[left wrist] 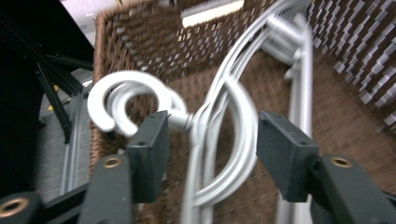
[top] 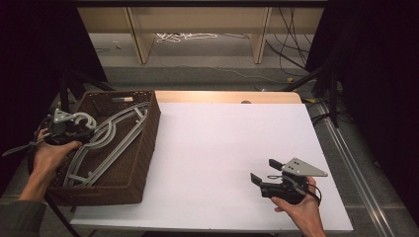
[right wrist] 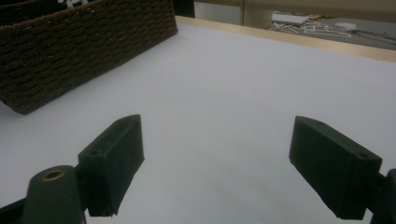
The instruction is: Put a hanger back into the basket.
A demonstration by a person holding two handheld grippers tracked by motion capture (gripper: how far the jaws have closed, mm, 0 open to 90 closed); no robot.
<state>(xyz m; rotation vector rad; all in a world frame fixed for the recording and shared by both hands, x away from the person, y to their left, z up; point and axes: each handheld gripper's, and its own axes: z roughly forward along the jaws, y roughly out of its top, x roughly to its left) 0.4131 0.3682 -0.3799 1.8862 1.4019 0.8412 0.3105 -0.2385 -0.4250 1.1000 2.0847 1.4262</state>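
This looks like a lab or recording studio set up for filming handling work, not a home. A plain white tabletop (top: 222, 158) with a pale wooden far edge stands between black curtains (top: 29, 44) that close off both sides. Black stand legs (top: 316, 74) brace on the grey floor (top: 207, 74) at left and right. Loose cables, white (top: 185, 36) and black (top: 291, 34), trail across the floor behind the tabletop, under a bare light-wood frame (top: 138, 34). A metal rail (top: 356, 168) runs along the floor at the right. On the tabletop sit a wicker basket (top: 143, 148) and little else.
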